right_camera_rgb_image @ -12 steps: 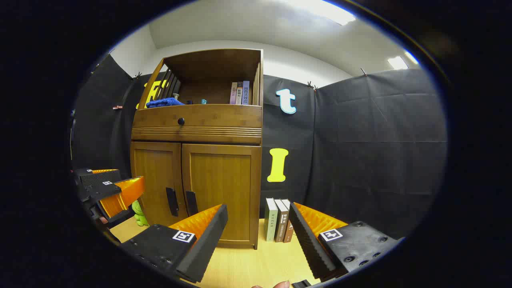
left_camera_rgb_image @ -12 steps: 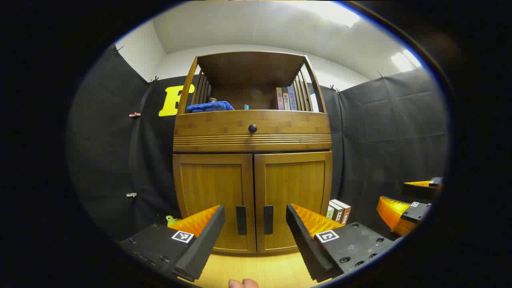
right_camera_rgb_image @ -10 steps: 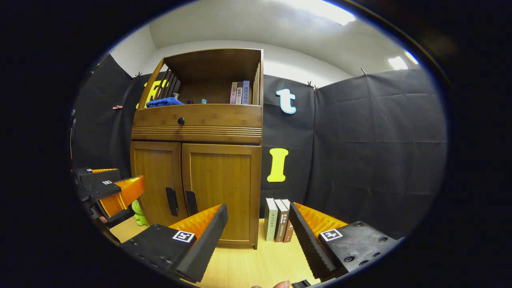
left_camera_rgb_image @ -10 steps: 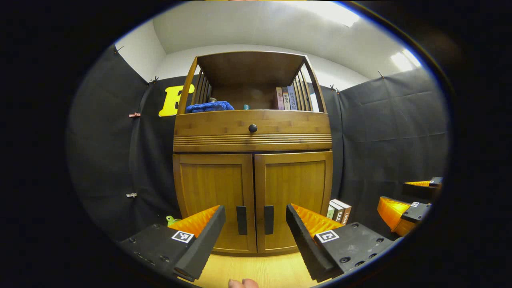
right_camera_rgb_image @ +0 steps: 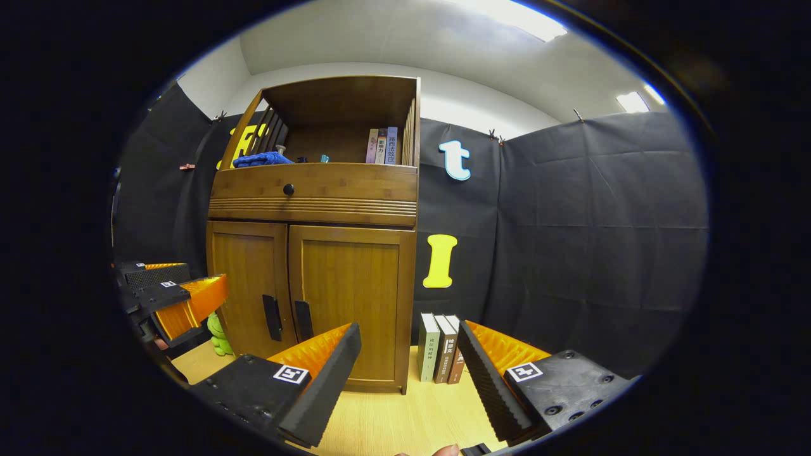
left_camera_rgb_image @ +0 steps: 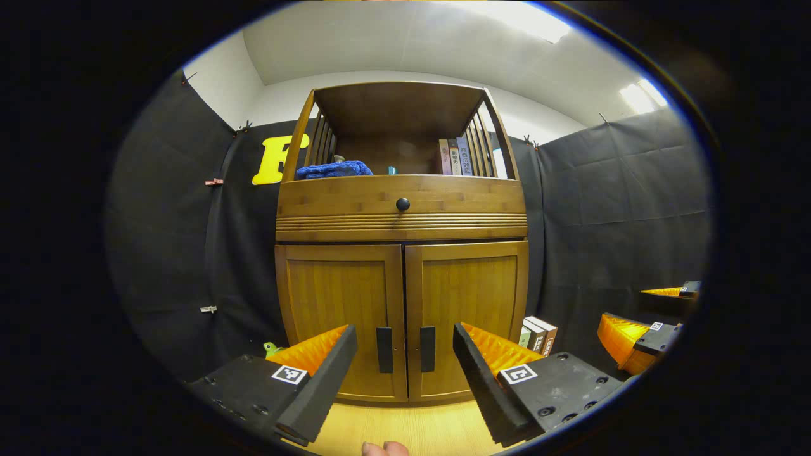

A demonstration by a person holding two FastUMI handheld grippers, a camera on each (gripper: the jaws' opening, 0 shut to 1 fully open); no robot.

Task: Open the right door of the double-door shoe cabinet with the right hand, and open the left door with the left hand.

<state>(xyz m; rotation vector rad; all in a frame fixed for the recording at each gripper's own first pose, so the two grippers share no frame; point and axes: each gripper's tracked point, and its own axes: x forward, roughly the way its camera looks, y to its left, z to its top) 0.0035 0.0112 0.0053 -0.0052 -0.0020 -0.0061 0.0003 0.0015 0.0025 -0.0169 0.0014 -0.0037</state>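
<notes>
While the shoe cabinet (left_camera_rgb_image: 402, 253) stood shut ahead of me on the floor, my right gripper (right_camera_rgb_image: 405, 373) hung wide open and empty, off to the cabinet's right, so the right door (right_camera_rgb_image: 350, 297) lay forward and to its left. My left gripper (left_camera_rgb_image: 405, 373), equally agape and empty, faced the seam squarely. Both handles, right handle (right_camera_rgb_image: 303, 320) and left handle (left_camera_rgb_image: 384, 349), ran upright beside the seam.

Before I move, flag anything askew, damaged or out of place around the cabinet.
Nothing stands out. Both doors sit shut and flush, and their handles hang straight. The books stand upright on the floor beside the cabinet. A green toy sits at its other side. Both grippers are open.
</notes>
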